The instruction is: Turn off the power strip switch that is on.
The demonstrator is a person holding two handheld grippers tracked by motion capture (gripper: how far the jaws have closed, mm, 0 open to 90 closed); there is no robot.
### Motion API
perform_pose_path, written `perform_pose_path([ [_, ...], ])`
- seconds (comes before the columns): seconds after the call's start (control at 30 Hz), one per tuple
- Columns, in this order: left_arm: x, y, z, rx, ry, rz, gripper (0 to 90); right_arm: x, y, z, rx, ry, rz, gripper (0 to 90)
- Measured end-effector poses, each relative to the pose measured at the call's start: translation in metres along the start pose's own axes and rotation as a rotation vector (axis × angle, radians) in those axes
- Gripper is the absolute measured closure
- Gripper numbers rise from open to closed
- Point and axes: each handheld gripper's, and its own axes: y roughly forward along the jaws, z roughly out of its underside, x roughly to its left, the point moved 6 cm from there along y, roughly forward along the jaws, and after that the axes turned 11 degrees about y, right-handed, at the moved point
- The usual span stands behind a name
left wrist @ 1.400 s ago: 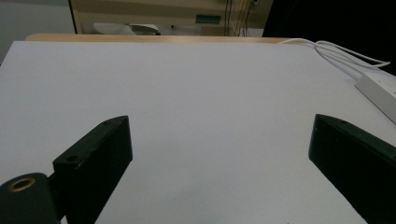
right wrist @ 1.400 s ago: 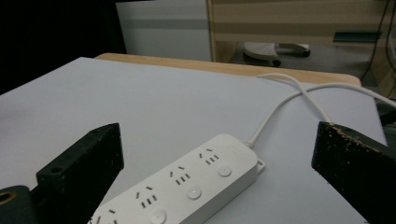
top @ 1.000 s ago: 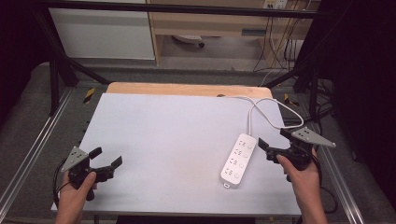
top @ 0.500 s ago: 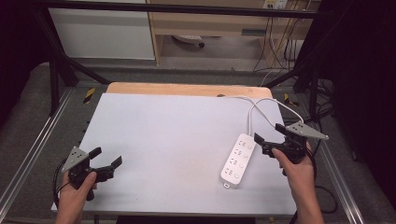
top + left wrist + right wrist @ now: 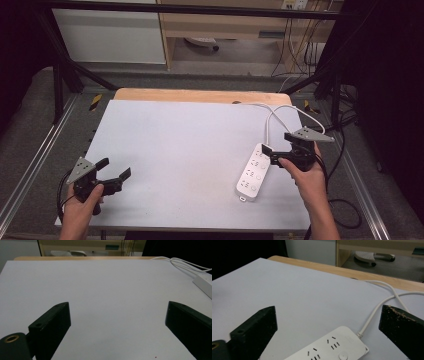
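Observation:
A white power strip [image 5: 254, 172] lies on the right side of the white table top [image 5: 185, 145], and its white cable [image 5: 272, 117] loops off toward the back right. My right gripper [image 5: 270, 154] is open at the strip's far, cable end, one jaw on each side of it. In the right gripper view the strip [image 5: 332, 347] lies low between the wide-apart jaws of the right gripper [image 5: 329, 311], with the cable [image 5: 382, 305] running off to the right. My left gripper [image 5: 114, 168] is open over bare table near the front left corner. Between the jaws of the left gripper [image 5: 117, 307] there is nothing, and the strip [image 5: 203, 282] shows far right.
A wooden edge [image 5: 200, 95] borders the back of the table. Metal frame rails [image 5: 40, 150] run along both sides. A black cable [image 5: 345, 200] trails off at the right by the person's forearm. Shelving and a white cabinet [image 5: 110, 35] stand behind the table.
My right gripper has moved left and forward from the table's right edge to the strip's cable end. The left gripper has stayed in place.

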Motion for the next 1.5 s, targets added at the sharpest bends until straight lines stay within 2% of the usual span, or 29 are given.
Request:
perform_pose_path([
  [0.1, 0.000, 0.000, 0.000, 0.005, 0.004, 0.000, 5.9, -0.001, 0.003, 0.002, 0.012, -0.008, 0.021, 3.0],
  [0.23, 0.000, 0.000, 0.000, 0.005, 0.006, -0.003, 5.9, 0.000, 0.005, 0.005, 0.015, -0.015, 0.016, 5.7],
  [0.47, 0.001, 0.000, 0.000, 0.003, 0.007, -0.008, 5.9, 0.003, 0.011, 0.010, 0.025, -0.019, -0.006, 11.6],
  [1.03, 0.001, 0.001, 0.001, 0.007, 0.010, -0.008, 5.9, 0.009, 0.016, 0.018, 0.043, -0.036, -0.050, 16.0],
  [1.5, 0.001, 0.000, 0.001, 0.009, 0.013, -0.008, 5.9, 0.016, 0.022, 0.030, 0.105, -0.075, -0.076, 37.5],
])
